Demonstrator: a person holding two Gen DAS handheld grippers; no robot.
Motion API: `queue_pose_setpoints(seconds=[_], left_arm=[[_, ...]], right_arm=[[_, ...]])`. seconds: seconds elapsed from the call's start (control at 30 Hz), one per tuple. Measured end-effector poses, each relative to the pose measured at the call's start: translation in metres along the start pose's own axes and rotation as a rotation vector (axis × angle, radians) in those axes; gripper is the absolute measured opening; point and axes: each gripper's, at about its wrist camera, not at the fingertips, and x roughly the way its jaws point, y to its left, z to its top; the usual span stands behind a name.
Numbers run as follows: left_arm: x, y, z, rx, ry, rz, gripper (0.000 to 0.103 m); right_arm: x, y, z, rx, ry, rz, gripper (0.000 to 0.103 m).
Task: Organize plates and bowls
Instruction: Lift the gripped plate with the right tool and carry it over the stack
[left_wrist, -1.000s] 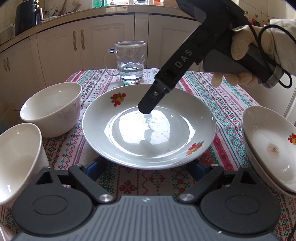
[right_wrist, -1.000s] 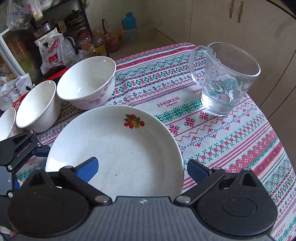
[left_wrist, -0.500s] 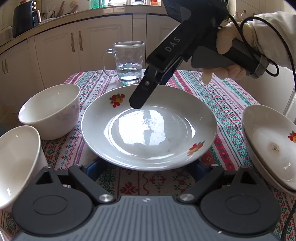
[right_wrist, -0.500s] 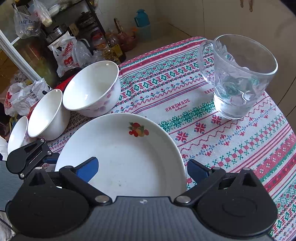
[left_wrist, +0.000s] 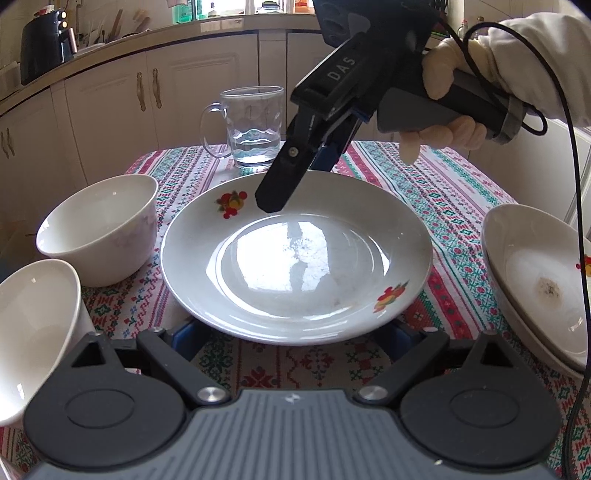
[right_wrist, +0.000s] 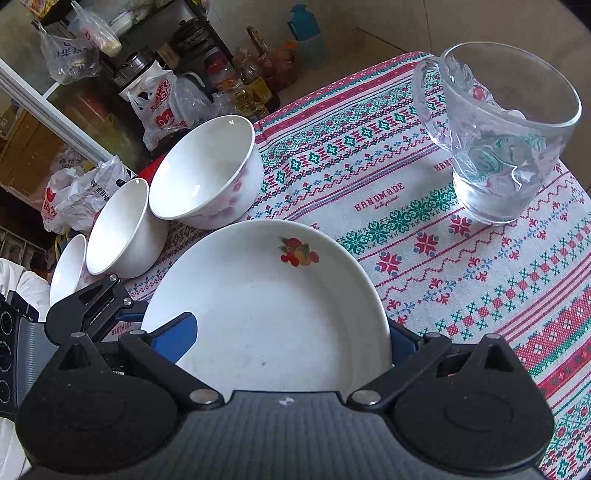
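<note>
A white plate with fruit prints (left_wrist: 295, 266) lies on the patterned tablecloth (left_wrist: 436, 192). My left gripper (left_wrist: 293, 341) sits low at its near rim, jaws wide and still opening; the rim hides both blue fingertips and no pad presses on it. My right gripper (left_wrist: 303, 177), held by a gloved hand (left_wrist: 443, 85), comes down over the far rim. In the right wrist view the plate (right_wrist: 273, 317) fills the gap of the right gripper (right_wrist: 286, 336): one blue finger is over the plate's inside, the other outside the rim, with the jaws apart.
Two white bowls (left_wrist: 99, 229) (left_wrist: 33, 332) stand left of the plate; the right wrist view shows a third bowl (right_wrist: 70, 266). Stacked deep plates (left_wrist: 539, 288) sit at the right. A glass mug (left_wrist: 255, 129) with some water stands behind. Cabinets lie beyond the table.
My right gripper has tipped steeper and shifted back across the plate toward its far rim, which now sits between its fingers. The left gripper and plate have stayed put.
</note>
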Motion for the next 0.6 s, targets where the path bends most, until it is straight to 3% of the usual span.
queue_pose_setpoints(seconds=[0.6], left_arm=[[-0.012, -0.004, 0.004, 0.042, -0.005, -0.021, 0.093]], right_arm=[[-0.013, 0.011, -0.010, 0.010, -0.020, -0.019, 0.103]])
